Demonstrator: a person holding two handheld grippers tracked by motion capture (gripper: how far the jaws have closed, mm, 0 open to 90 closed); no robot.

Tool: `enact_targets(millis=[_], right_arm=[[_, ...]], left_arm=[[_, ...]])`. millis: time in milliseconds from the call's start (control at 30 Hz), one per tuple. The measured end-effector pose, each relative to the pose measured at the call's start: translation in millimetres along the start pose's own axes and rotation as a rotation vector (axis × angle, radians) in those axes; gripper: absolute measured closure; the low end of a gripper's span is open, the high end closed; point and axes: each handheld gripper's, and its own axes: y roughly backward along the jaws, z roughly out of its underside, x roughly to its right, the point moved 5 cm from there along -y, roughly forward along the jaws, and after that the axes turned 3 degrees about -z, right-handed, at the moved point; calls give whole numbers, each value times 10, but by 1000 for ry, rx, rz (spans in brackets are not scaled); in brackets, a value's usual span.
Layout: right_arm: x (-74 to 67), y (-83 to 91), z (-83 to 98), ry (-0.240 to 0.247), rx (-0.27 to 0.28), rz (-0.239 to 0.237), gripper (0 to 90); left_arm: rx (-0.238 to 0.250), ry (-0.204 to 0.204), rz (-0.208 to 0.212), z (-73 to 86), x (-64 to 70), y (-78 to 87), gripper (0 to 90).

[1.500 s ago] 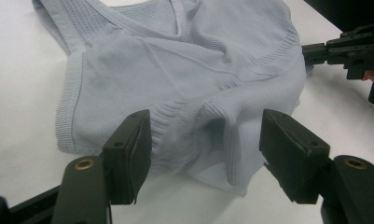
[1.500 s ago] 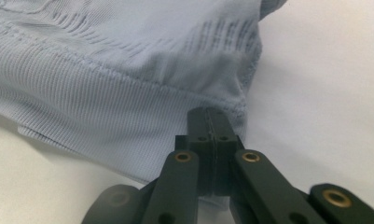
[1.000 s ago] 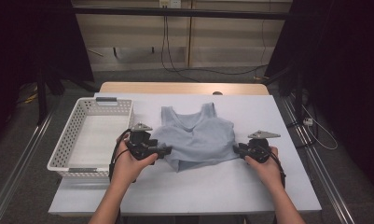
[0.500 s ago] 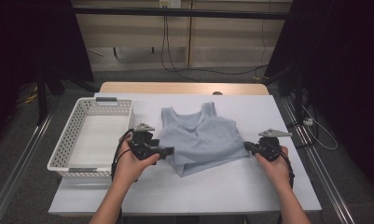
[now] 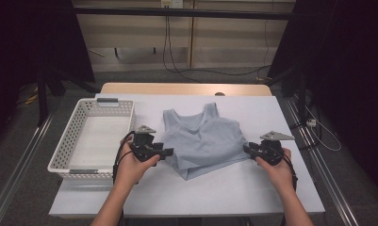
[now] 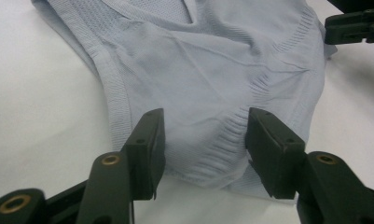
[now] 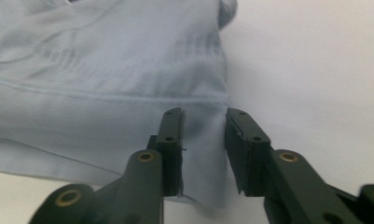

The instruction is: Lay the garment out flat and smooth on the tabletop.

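A pale blue ribbed knit tank top [image 5: 201, 139] is laid flat mid-table on the white table surface [image 5: 234, 188], neckline to the far side, with its lower part folded up so that a doubled edge lies at the near side. A white perforated plastic basket [image 5: 93, 136] is seen just left of it, nothing inside it.

The left gripper [image 6: 201, 135] is placed at the garment's near-left corner. Its jaws have just been closing and are about half open, with the ribbed hem fabric lying between them; the pads are not seen pressing on the cloth, so no grip is judged yet. The right gripper [image 7: 203, 140] is set at the near-right edge of the top. Its jaws have just been opening from a shut state and stand a little apart, cloth between and below them, apparently let go.

Step judged: folding of the top, between folds, with one corner released and the other being taken.

Next move: the left jaws need to be closed fully on the hem, both layers caught, and the side then carried across toward the middle. The right side should be re-gripped or pinned so the garment is not dragged.
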Motion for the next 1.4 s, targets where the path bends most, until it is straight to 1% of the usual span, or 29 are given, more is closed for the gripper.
enact_targets(millis=[67, 100, 133, 200, 233, 300, 333, 400, 533, 633, 733, 767, 800, 833, 867, 933, 967, 1100, 1233, 1300, 1367, 1400], right_arm=[[-61, 16, -18, 1, 12, -26, 649], [-129, 26, -35, 3, 27, -51, 622], [-129, 26, -35, 3, 27, -51, 622], [-193, 30, -47, 17, 30, -57, 604], [-229, 27, -51, 23, 31, -70, 602], [-298, 14, -49, 41, 21, -88, 604], [-328, 3, -43, 51, 14, -98, 617], [-397, -21, -33, 53, 0, -144, 641], [-523, -107, 7, 80, -30, -196, 645], [-567, -182, 34, 111, -49, -186, 609], [-590, -265, 82, 163, -88, -169, 631], [-599, -277, 82, 167, -76, -158, 654], [-598, -283, 72, 169, -78, -149, 725], [-586, -281, 63, 179, -82, -137, 862], [-572, -286, 59, 177, -81, -141, 900], [-552, -310, 52, 144, -74, -154, 900], [-543, -316, 47, 138, -75, -158, 900], [-534, -329, 26, 135, -82, -149, 900], [-476, -319, 14, 130, -88, -126, 900], [-464, -321, 13, 114, -87, -133, 900], [-465, -325, 11, 129, -90, -139, 900], [-463, -324, 8, 123, -90, -143, 900]], left_arm=[[-3, -2, 2, 3, -4, -14, 492], [-1, -2, 2, 2, -2, -20, 500], [0, -4, 0, 0, -2, -27, 500], [5, -8, -4, -3, -3, -45, 504], [10, -8, -6, -3, -1, -58, 505], [13, -13, -2, 0, 4, -89, 528], [11, -9, 3, 2, 9, -103, 542], [14, -11, 0, 0, 0, -127, 550], [20, -15, -1, 1, -9, -165, 586], [17, -20, -3, 19, -7, -213, 606], [6, -27, -2, 37, -8, -246, 610], [5, -25, -3, 40, -9, -253, 613], [4, -24, -3, 42, -10, -258, 613], [6, -25, -4, 42, -11, -263, 613], [4, -24, -3, 43, -10, -266, 613], [2, -22, 1, 42, -10, -267, 613], [0, -23, 3, 43, -10, -265, 613], [-3, -25, 14, 39, 0, -226, 609], [-3, -32, 22, 41, 42, -181, 607], [-4, -40, 21, 55, 66, -165, 610], [-7, -48, 21, 75, 80, -141, 608], [-10, -50, 23, 83, 86, -121, 607]])
